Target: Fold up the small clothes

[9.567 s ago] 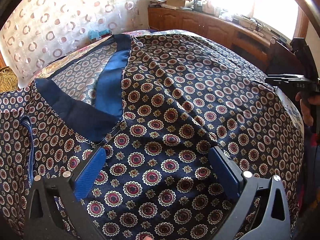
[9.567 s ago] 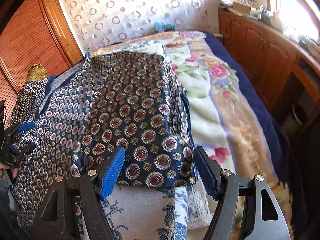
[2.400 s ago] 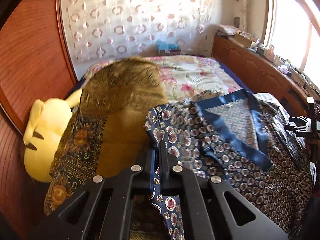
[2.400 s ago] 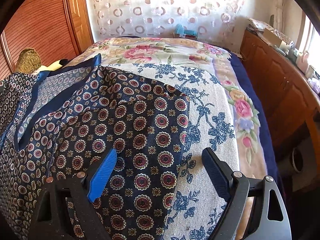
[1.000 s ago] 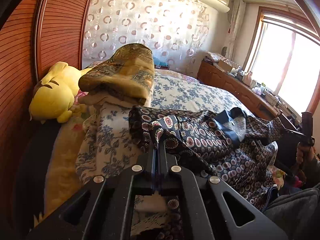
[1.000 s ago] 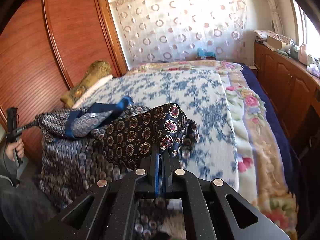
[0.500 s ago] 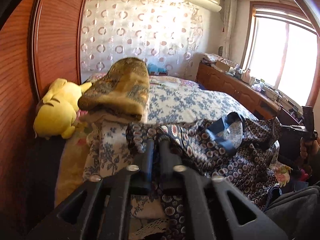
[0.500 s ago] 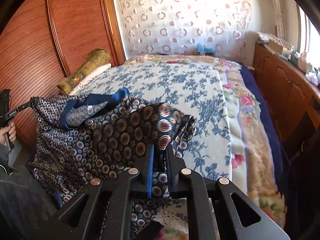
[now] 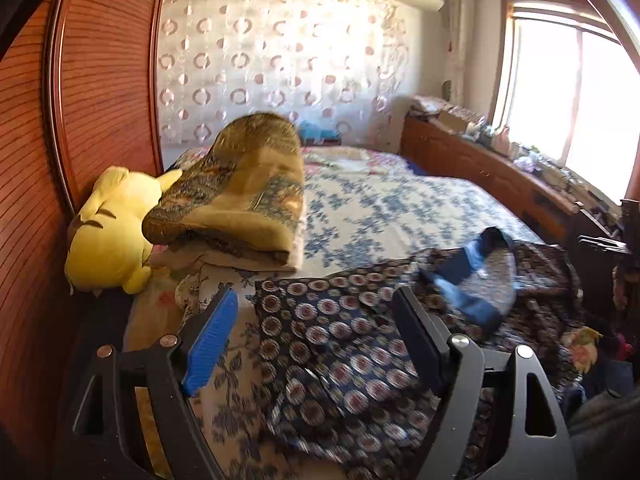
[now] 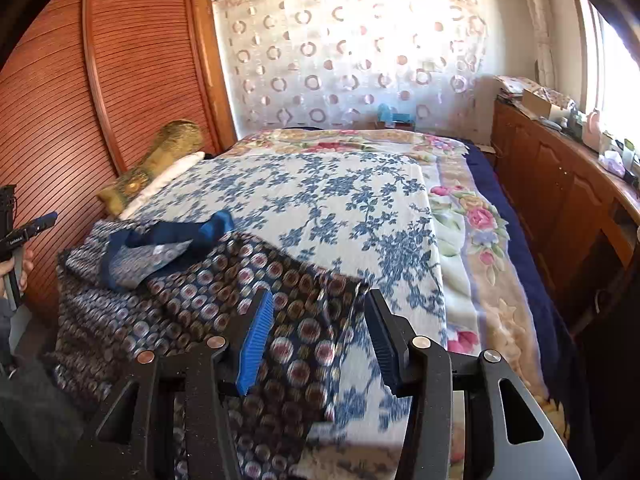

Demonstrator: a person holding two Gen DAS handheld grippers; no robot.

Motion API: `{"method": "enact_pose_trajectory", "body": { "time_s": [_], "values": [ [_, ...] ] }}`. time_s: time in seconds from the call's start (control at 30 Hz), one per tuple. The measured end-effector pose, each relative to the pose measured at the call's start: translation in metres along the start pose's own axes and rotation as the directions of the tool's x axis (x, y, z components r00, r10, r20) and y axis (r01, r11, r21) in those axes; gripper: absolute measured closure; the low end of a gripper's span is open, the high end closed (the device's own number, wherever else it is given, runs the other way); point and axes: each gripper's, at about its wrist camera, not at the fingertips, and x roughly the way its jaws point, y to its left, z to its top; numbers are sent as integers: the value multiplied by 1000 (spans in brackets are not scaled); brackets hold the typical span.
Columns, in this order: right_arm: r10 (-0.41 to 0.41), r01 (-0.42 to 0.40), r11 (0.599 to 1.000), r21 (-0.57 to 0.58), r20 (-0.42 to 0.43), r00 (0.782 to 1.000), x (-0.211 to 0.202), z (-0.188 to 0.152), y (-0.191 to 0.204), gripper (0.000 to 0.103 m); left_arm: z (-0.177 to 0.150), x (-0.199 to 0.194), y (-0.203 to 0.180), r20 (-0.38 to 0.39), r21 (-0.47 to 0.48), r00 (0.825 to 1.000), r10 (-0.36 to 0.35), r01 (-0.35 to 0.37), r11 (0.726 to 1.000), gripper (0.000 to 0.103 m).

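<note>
Left wrist view: the left gripper (image 9: 316, 328) has its jaws spread wide, having just been opening. The patterned garment (image 9: 340, 320) lies under the gap, its cloth free of both pads. It is a dark navy piece printed with round medallions, lying loose and rumpled along the near edge of the bed (image 9: 400, 208), with part of it hanging over that edge. Its plain blue collar band (image 9: 464, 276) lies turned up on top of the cloth, toward the right of the frame.

Right wrist view: the right gripper (image 10: 320, 328) has its jaws parted less widely; they too have just been opening. A corner of the garment lies between them, and neither blue pad presses on it. In this view the garment occupies the near left corner of the bed, on a white cover with blue flowers (image 10: 340, 200). The left gripper appears at the far left edge of this frame, held in a hand (image 10: 18, 264).

Other items noted: a folded olive-gold blanket (image 9: 240, 200) sits at the left edge of the bed, with a yellow plush toy (image 9: 112, 232) just beside it against the wooden wardrobe (image 9: 104, 80). A wooden cabinet (image 10: 560, 200) runs along the right side of the bed.
</note>
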Motion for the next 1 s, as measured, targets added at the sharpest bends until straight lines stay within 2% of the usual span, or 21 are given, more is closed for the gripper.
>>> {"method": "enact_pose_trajectory", "body": {
  "time_s": [0.1, 0.27, 0.33, 0.37, 0.5, 0.67, 0.8, 0.87, 1.0],
  "values": [
    [-15, 15, 1000, 27, -10, 1000, 17, 6, -3, 53, 4, 24, 6, -43, -16, 999, 26, -27, 1000, 23],
    [-43, 44, 998, 44, -35, 998, 38, 12, -6, 53, 5, 44, 10, -64, -7, 997, 42, -43, 999, 23],
    [-61, 62, 998, 33, -51, 997, 45, 12, -7, 48, 5, 53, 13, -82, -7, 995, 50, -50, 999, 23],
    [-67, 69, 997, 33, -63, 996, 49, 12, -8, 43, 5, 57, 15, -93, -14, 994, 51, -52, 999, 23],
    [-74, 82, 995, 62, -123, 990, 74, 10, -17, 42, 4, 72, 27, -136, -53, 989, 60, -68, 996, 23],
    [-72, 91, 991, 96, -188, 979, 97, 3, -20, 41, 1, 82, 31, -173, -52, 983, 67, -77, 996, 23],
    [-69, 84, 993, 79, -178, 982, 95, 4, -13, 40, -3, 94, 33, -215, -53, 975, 48, -61, 997, 23],
    [-61, 76, 994, 75, -179, 982, 95, 5, -11, 40, -4, 97, 33, -225, -54, 974, 35, -48, 997, 25],
    [-40, 56, 995, 86, -172, 984, 96, 7, -12, 40, -6, 96, 32, -210, -61, 978, 14, -27, 998, 40]
  ]
}}
